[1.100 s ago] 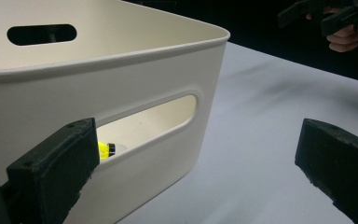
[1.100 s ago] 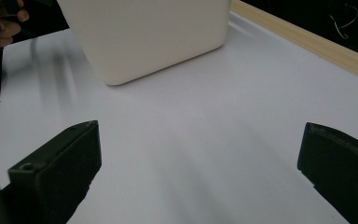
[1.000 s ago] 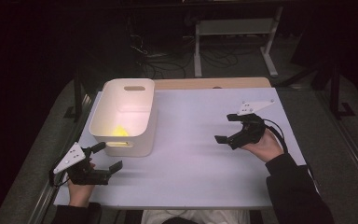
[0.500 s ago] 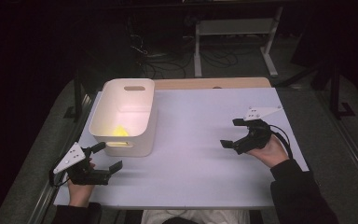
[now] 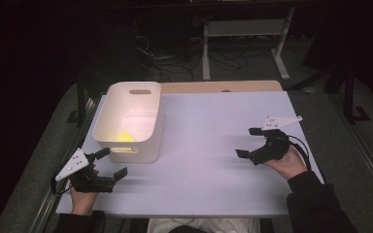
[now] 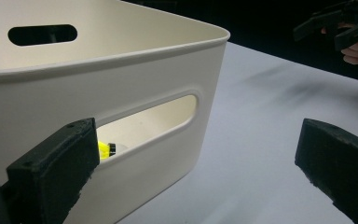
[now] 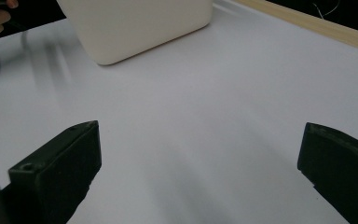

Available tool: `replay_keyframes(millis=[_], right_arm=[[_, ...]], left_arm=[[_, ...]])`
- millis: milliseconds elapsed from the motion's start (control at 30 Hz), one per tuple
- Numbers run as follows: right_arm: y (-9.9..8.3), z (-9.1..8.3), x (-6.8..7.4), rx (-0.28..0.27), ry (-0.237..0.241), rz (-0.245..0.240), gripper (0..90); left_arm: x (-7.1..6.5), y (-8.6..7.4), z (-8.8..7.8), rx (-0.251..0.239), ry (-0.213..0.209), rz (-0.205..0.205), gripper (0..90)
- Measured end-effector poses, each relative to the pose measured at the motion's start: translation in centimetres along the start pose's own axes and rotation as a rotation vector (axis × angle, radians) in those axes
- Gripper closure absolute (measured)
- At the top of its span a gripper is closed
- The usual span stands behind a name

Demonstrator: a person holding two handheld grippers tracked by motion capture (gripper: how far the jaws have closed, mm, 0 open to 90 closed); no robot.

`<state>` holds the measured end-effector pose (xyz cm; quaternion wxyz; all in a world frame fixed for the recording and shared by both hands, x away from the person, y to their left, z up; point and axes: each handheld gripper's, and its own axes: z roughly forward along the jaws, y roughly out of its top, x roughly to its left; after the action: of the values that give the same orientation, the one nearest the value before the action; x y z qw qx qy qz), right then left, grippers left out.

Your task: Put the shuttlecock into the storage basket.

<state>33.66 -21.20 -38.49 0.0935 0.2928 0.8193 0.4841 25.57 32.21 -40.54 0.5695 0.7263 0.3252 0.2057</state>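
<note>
- Here, nearest the person: left gripper (image 5: pixel 110 166), held low at the table's near left corner, just in front of the tub's near wall. Jaws spread wide, nothing between them. In the left gripper view (image 6: pixel 196 172) they frame the tub's near corner and the handle slot.
- Right gripper (image 5: pixel 253 144), over the bare table, well to the right of the tub and far apart from it. Jaws released, wide, empty; the right gripper view (image 7: pixel 198 170) has plain table surface between them, the tub's corner (image 7: pixel 140 28) farther off.
- Table (image 5: pixel 213 145), white top, with a wooden strip along its far edge beyond the tub. Surface to the right of the tub and in front of it bare.
- Tub (image 5: pixel 148 141), white plastic, rounded corners, one handle slot in the near wall and one in the far wall. Stands upright on the left half of the table, touching neither gripper.
- Yellow item (image 5: pixel 122 137), small, lying on the tub's floor against the near wall. Glimpsed through the near slot in the left gripper view (image 6: pixel 103 150), with a dark end; too little shows to say what it is.
- Beyond the tub, off the table: dark floor with loose cables and the legs of a metal stand.
- Status, as a judgement: the yellow item already sits inside the tub, both grippers are empty and clear of it, and nothing lies loose on the table. The putting-away looks done; what is left, if anything, seems no more than resting the grippers.
</note>
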Motion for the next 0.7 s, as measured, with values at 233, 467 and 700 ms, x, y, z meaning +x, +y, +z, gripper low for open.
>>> replay_keyframes(millis=[233,467,700], right_arm=[[-1.2,-0.9,-0.1,-0.015,-0.014,0.021,0.0],[-2.6,-1.9,-0.3,-0.024,-0.031,0.047,0.0],[-3.7,-2.7,-0.3,-0.032,-0.046,0.064,0.0]], left_arm=[[0.0,0.0,0.0,0.000,0.001,-0.001,0.0],[0.0,0.0,0.0,0.003,0.001,0.000,0.0],[-0.1,0.0,0.0,0.004,0.002,-0.001,0.0]])
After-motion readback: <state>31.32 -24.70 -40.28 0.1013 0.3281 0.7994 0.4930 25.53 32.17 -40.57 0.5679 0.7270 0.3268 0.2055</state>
